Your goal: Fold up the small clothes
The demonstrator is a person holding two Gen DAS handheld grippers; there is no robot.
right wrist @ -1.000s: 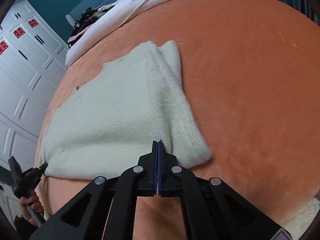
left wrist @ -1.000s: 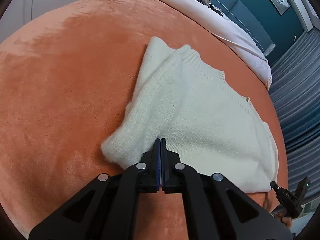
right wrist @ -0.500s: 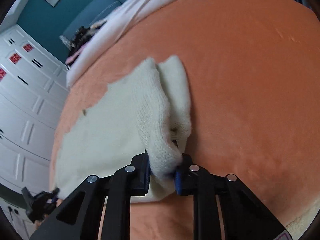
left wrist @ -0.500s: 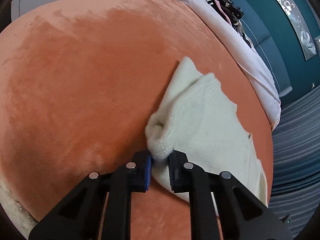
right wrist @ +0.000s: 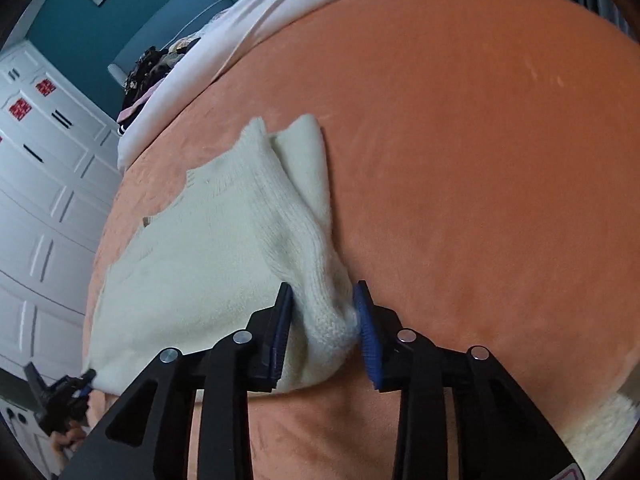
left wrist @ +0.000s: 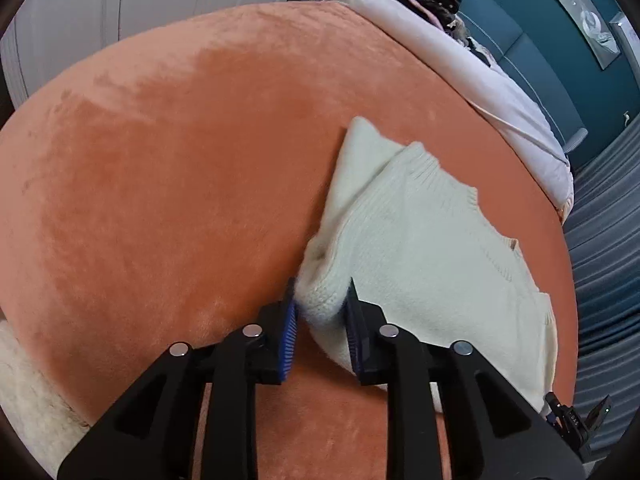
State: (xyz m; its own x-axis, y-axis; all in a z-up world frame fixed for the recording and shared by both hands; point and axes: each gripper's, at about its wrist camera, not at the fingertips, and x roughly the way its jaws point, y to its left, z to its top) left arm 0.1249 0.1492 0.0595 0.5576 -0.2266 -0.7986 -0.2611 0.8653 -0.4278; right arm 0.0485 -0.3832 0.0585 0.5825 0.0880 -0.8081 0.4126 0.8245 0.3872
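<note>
Cream sweater point(left wrist: 420, 256) on orange blanket point(left wrist: 180, 184); both grippers point(left wrist: 321, 312) point(right wrist: 325, 312) straddle its corners, jaws parted.

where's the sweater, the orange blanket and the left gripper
sweater point(left wrist: 420, 248): left wrist view, on the flat knit body.
orange blanket point(left wrist: 168, 184): left wrist view, on bare plush left of the sweater.
left gripper point(left wrist: 320, 312): left wrist view, midway between the blue-padded fingertips.

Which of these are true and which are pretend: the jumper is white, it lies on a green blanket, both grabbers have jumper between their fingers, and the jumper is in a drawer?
1. The jumper is creamy white. True.
2. It lies on a green blanket. False: the blanket is orange.
3. The left gripper and the right gripper each have a jumper corner between their fingers. True.
4. The jumper is in a drawer. False: it lies on the blanket.
</note>
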